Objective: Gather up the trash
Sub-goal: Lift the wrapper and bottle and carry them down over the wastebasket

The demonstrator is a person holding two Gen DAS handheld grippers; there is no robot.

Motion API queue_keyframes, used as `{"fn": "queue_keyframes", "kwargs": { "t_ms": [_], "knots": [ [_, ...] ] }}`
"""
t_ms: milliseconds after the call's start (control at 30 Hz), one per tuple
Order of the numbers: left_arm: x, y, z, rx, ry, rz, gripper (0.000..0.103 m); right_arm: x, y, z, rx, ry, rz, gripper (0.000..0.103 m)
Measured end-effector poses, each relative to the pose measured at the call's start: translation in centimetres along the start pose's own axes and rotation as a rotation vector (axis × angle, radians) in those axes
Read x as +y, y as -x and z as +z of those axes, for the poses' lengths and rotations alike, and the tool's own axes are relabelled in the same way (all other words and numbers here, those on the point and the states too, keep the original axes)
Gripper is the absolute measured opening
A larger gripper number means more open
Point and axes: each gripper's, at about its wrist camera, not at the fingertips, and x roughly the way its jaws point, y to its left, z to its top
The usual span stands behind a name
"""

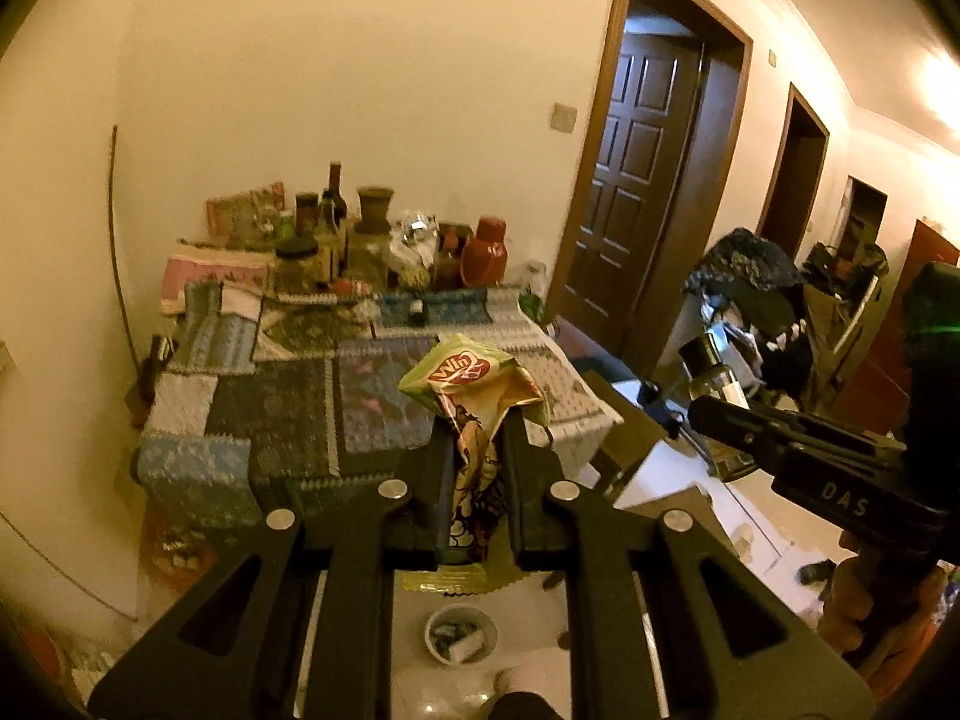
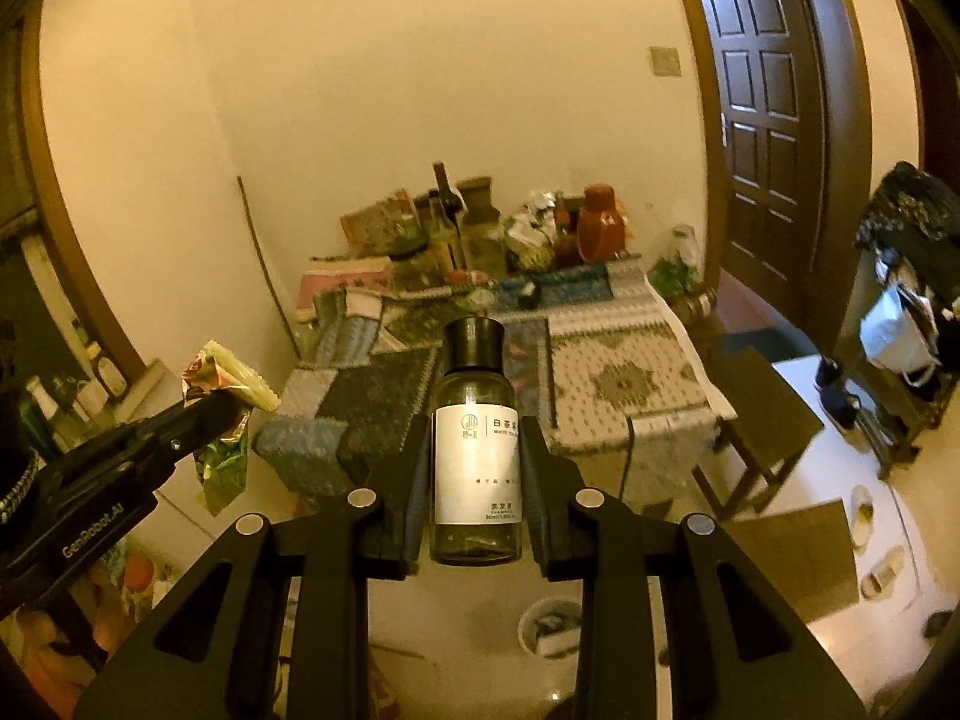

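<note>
My left gripper [image 1: 477, 420] is shut on a crumpled green and red snack wrapper [image 1: 465, 378], held in the air in front of the table. It also shows in the right wrist view [image 2: 222, 387]. My right gripper [image 2: 474, 420] is shut on a small dark bottle [image 2: 476, 456] with a black cap and white label, held upright. That bottle shows in the left wrist view [image 1: 717, 378] at the right. A small round white bin [image 1: 460, 634] with scraps inside stands on the floor below both grippers, also in the right wrist view [image 2: 549, 624].
A table [image 1: 198, 396] with a patchwork cloth stands ahead, with bottles and jars [image 1: 336, 228] crowded at its far end. A dark wooden door [image 1: 642, 174] is to the right. A wooden stool [image 2: 762, 420] and cluttered rack [image 2: 912, 312] stand right of the table.
</note>
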Motion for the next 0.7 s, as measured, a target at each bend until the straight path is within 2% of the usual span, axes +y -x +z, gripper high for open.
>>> {"fn": "queue_keyframes", "kwargs": {
  "t_ms": [300,433,600,700],
  "knots": [
    [-0.5,-4.6,-4.2,0.144,0.047,-0.007,0.013,-2.8,-3.5,-4.0,0.136,-0.039,-0.008,0.026],
    [-0.4,-9.0,-6.8,0.224,0.068,0.012,0.013,-4.8,-6.7,-6.4,0.218,-0.057,-0.012,0.026],
    [0.6,-14.6,-10.7,0.303,0.158,0.001,0.013,-7.6,-11.8,-10.4,0.334,-0.07,-0.015,0.026],
    [1.8,-18.4,-14.2,0.354,0.202,0.038,0.013,-9.1,-15.1,-13.3,0.397,-0.075,-0.012,0.026]
  ]
}}
